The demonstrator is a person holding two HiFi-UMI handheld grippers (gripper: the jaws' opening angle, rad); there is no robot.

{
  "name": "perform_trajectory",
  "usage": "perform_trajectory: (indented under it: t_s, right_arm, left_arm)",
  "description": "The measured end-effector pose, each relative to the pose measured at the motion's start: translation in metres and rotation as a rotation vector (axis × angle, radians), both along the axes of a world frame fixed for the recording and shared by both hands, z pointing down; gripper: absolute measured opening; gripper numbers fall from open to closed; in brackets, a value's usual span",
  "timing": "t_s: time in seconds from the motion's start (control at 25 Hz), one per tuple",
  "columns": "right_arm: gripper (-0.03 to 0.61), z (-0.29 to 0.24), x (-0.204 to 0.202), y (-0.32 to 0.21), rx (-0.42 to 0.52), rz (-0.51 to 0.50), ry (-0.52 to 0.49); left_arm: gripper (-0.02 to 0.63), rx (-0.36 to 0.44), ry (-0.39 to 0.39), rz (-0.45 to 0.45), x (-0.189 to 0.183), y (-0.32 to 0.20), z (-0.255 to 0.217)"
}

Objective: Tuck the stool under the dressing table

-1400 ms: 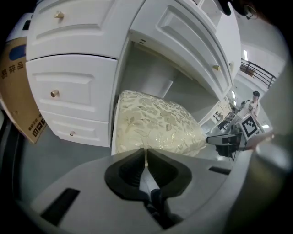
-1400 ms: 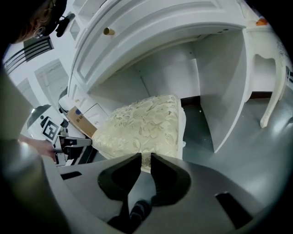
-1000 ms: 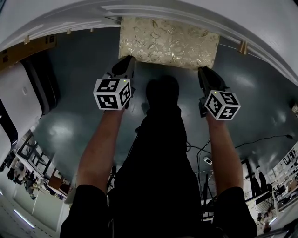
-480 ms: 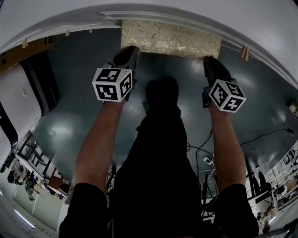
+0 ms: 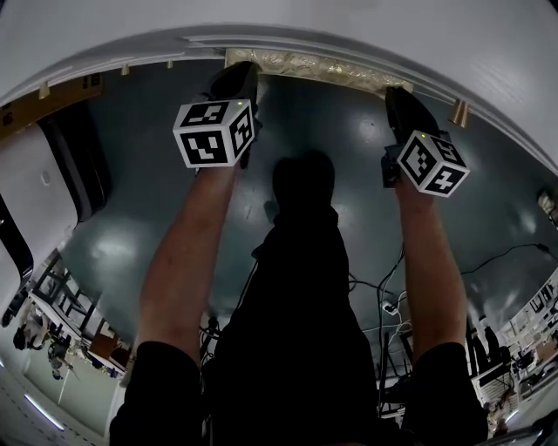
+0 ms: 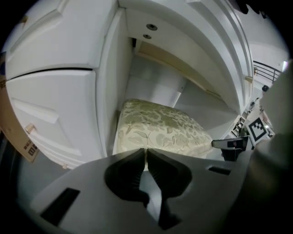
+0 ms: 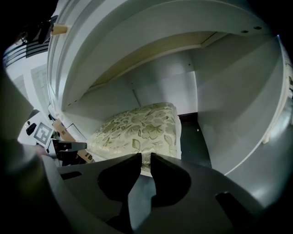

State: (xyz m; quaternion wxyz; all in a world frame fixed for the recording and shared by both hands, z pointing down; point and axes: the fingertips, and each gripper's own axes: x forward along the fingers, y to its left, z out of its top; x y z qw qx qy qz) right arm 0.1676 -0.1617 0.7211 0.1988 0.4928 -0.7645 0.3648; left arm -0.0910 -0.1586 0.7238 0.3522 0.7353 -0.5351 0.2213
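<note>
The stool (image 5: 305,63) has a gold floral cushion; in the head view only a thin strip of it shows below the white dressing table (image 5: 349,26). In the left gripper view the cushion (image 6: 158,130) sits deep in the table's knee space. My left gripper (image 5: 235,74) is shut, its tips (image 6: 146,150) against the cushion's near left edge. My right gripper (image 5: 397,94) is at the near right edge, its jaws (image 7: 145,156) a narrow slit apart with the cushion's rim (image 7: 142,125) pinched between them.
The table's side panels (image 6: 55,91) (image 7: 238,114) flank the stool closely. The floor (image 5: 331,131) is dark grey. A white unit (image 5: 35,192) stands at the left, a cardboard box (image 5: 52,91) beside it, and cables (image 5: 384,287) lie behind my right arm.
Both grippers have moved forward toward the table together, and the stool has slid further under it. Much of the cushion showed a second ago; now only a strip does.
</note>
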Motion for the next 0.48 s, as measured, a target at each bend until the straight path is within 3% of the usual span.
perform_trajectory:
  t_s: [0.48]
  right_arm:
    - [0.077, 0.002, -0.006, -0.032, 0.043, -0.009, -0.005]
  left_arm:
    - [0.025, 0.034, 0.005, -0.031, -0.006, -0.035, -0.001]
